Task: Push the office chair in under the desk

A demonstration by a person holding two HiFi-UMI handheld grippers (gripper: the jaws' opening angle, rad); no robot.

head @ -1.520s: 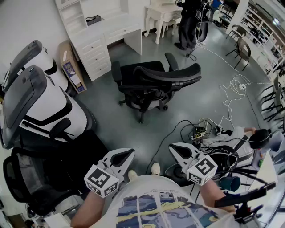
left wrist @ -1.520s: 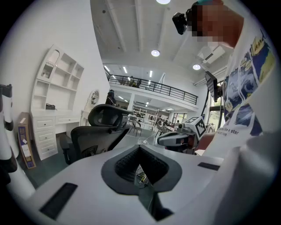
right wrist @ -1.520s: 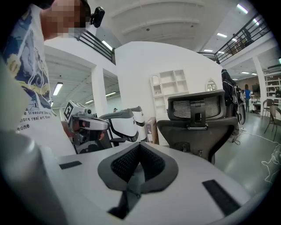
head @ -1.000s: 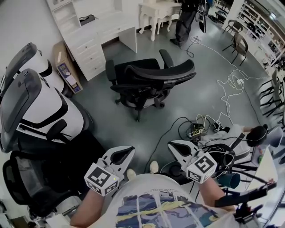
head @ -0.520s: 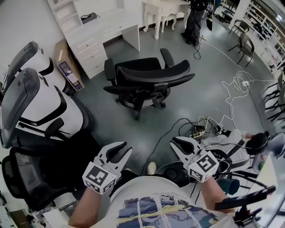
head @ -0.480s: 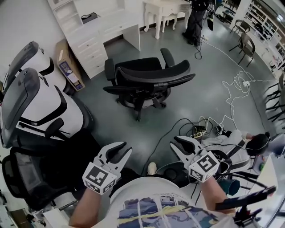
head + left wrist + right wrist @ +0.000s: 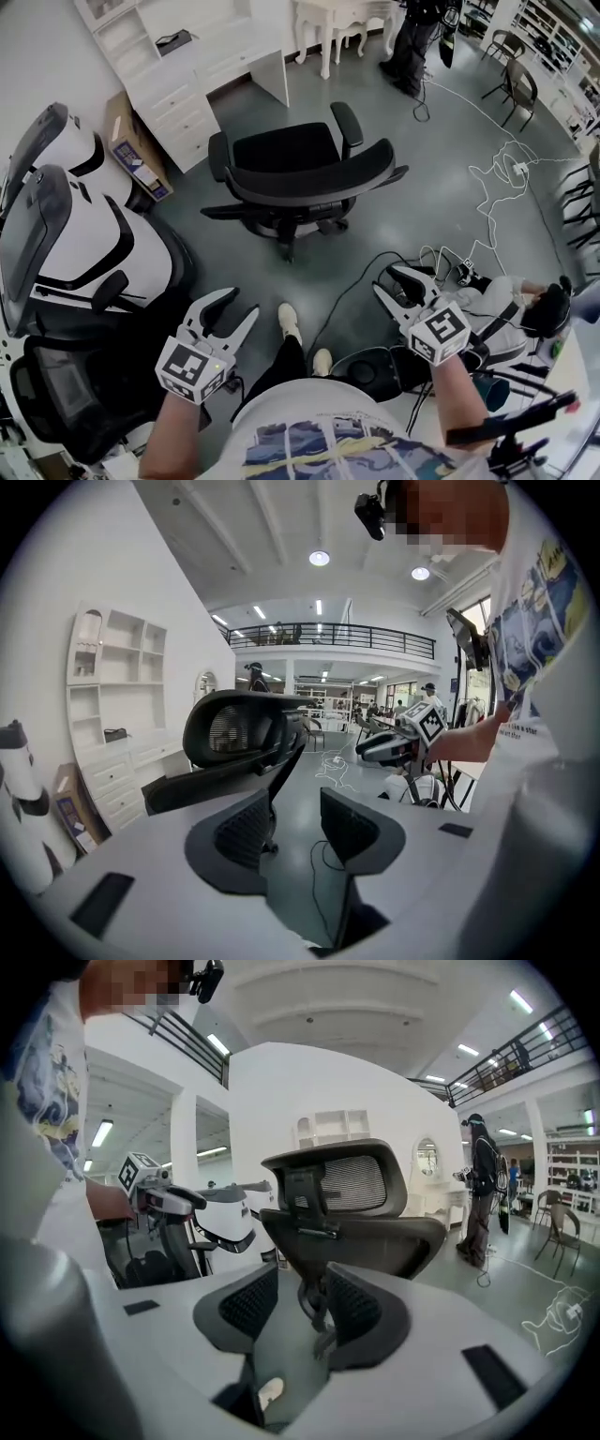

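Note:
The black office chair (image 7: 292, 173) stands on the grey floor in the middle of the head view, its curved backrest toward me and its seat facing the white desk (image 7: 211, 58) at the top left. Both grippers are well short of the chair and touch nothing. My left gripper (image 7: 232, 311) is at the lower left, jaws opening, nothing between them. My right gripper (image 7: 394, 284) is at the lower right, jaws also opening and empty. The left gripper view shows the chair (image 7: 242, 731) beyond the left gripper (image 7: 295, 827). In the right gripper view the chair (image 7: 349, 1194) rises behind the right gripper (image 7: 302, 1305).
White-and-black chairs (image 7: 80, 230) and a black mesh chair (image 7: 52, 398) crowd the left. Cables and a power strip (image 7: 422, 267) lie on the floor at the right. A cardboard box (image 7: 131, 148) leans by the desk. A person (image 7: 412, 37) stands at the far back.
Both grippers went from shut to open. The chair has come closer in the head view, and a foot has stepped forward between the grippers. The left gripper has dropped lower and to the left.

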